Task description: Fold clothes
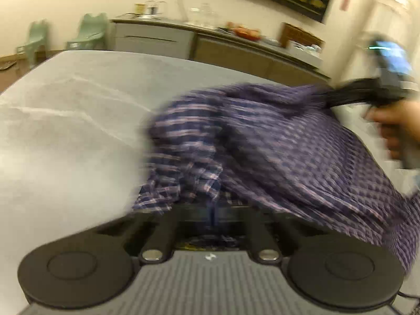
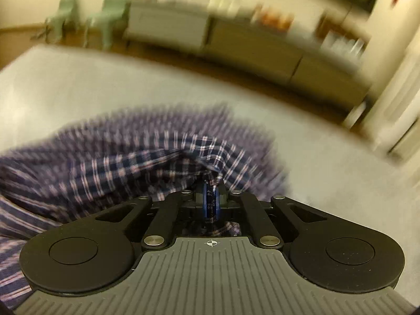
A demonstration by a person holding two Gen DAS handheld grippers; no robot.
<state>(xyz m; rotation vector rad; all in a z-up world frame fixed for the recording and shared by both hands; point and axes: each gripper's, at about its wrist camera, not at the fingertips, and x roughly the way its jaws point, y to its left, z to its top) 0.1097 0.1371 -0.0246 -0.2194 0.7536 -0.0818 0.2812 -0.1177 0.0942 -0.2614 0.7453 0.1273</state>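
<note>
A grey table (image 1: 65, 120) carries a purple plaid shirt (image 1: 262, 144) heaped toward its right edge. The right gripper (image 2: 211, 183) is clenched on a fold of the cloth, and the left gripper (image 1: 212, 210) is likewise pinched closed on the fabric at the near edge.

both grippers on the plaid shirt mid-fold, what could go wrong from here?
1. The right gripper pinches only a small bit of the plaid shirt at its tips; a quick pull could slip it free.
2. The cloth is bunched and twisted between the two grips, so the fold may land creased.
3. Fabric is heaped over the left gripper, hiding its jaws; it could snag there.
</note>
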